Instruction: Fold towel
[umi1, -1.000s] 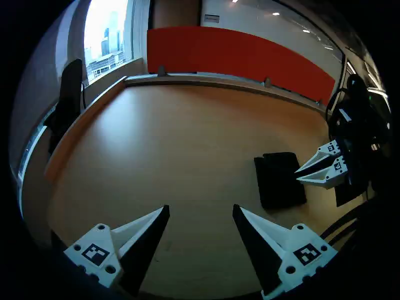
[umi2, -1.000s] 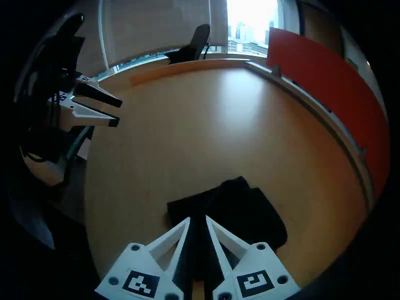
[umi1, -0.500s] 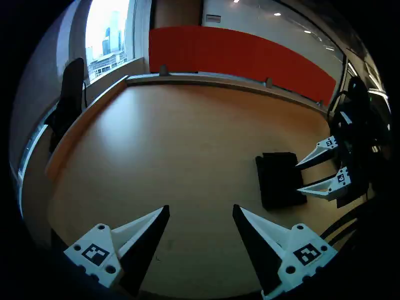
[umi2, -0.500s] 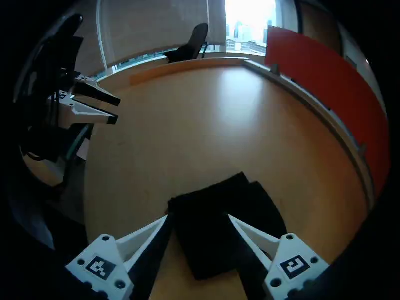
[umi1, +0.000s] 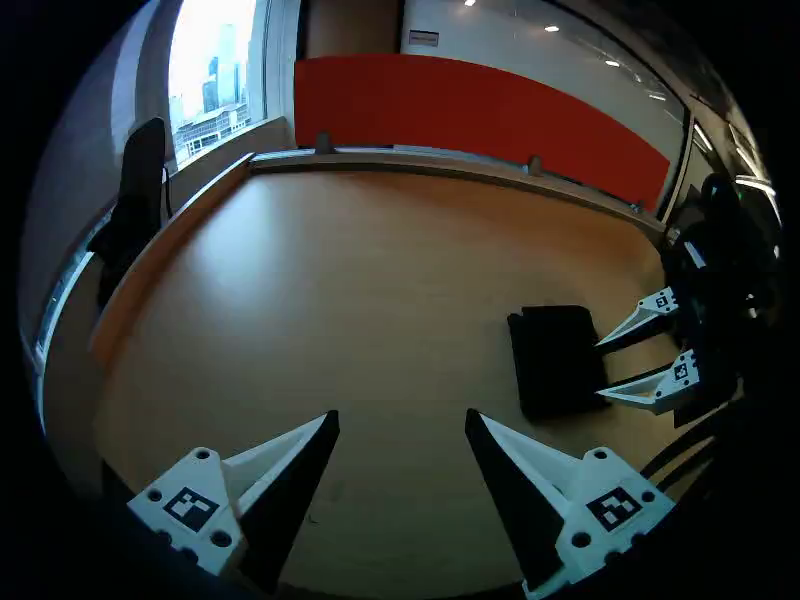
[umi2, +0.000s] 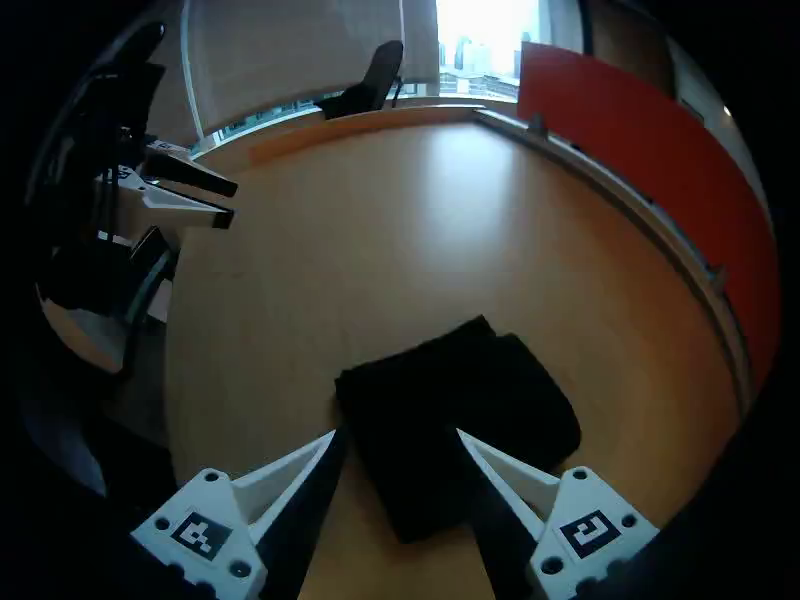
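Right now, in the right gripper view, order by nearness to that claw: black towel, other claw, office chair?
1. Black towel, just ahead of the right claw.
2. Left claw, off to the upper left.
3. Office chair, far back by the window.

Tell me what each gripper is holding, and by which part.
Nothing is held. The right gripper stands open at the near edge of the folded towel; the left gripper is open over the table.

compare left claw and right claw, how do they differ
The left claw hovers over bare table, the towel off to its side; the right claw frames the towel's near edge. The left claw faces the red partition, the right claw the chair. Both are open, holding nothing.
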